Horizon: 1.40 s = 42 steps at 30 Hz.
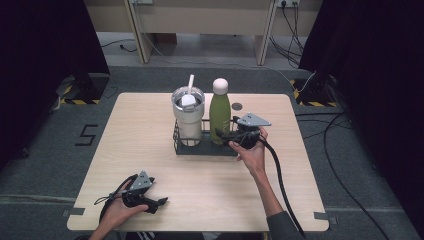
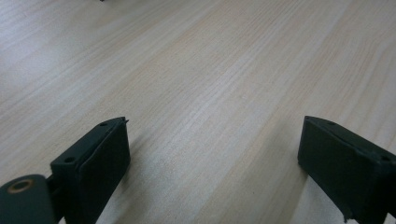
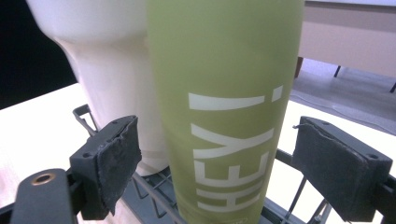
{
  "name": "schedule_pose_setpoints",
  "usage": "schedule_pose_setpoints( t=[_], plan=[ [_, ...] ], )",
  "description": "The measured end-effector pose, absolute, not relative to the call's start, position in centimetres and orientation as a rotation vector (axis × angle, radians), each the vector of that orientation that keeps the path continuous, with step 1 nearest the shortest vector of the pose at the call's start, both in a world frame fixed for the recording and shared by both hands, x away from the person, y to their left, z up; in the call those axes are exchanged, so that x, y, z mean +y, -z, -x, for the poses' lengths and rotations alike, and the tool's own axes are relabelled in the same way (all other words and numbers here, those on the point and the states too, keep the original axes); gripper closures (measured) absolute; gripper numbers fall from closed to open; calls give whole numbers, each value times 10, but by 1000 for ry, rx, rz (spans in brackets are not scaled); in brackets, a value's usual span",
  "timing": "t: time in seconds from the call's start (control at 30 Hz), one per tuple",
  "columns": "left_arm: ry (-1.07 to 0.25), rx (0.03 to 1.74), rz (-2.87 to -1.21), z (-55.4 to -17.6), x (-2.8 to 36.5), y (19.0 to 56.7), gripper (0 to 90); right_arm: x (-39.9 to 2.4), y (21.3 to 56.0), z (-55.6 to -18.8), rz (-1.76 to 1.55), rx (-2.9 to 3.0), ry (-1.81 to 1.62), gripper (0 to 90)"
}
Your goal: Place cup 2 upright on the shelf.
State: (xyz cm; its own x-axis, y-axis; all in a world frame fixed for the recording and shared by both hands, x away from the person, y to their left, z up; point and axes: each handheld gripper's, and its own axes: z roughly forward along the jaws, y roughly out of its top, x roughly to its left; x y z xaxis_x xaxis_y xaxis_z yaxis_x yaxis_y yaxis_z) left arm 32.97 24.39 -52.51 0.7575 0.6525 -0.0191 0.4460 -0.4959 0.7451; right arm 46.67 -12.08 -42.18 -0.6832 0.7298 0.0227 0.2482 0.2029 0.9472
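Green bottle (image 3: 229, 102) stands upright in the wire rack (image 1: 207, 148), beside the white tumbler (image 1: 188, 116). Right gripper (image 1: 223, 135): jaws apart, flanking the bottle, pads clear of it. Left gripper (image 1: 159, 203): jaws wide apart over bare table (image 2: 196, 70).

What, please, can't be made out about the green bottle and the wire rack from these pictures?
- Bottle: in the right claw view the top edge cuts off its cap.
- Rack: in the high view the cup and bottle hide its floor.
- Right claw: in the high view, too small to tell whether it touches the bottle.
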Motion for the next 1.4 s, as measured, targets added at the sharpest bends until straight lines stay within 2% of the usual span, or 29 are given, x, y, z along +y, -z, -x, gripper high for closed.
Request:
schedule_pose_setpoints(
  t=[0.57,1.4],
  plan=[
    [-341,817,-2177,-330,244,525,86,-136,413,-430,-876,2021,-1475,150],
    [-341,818,-2177,-330,244,525,86,-146,429,-388,-871,2050,-1492,153]
  ],
)
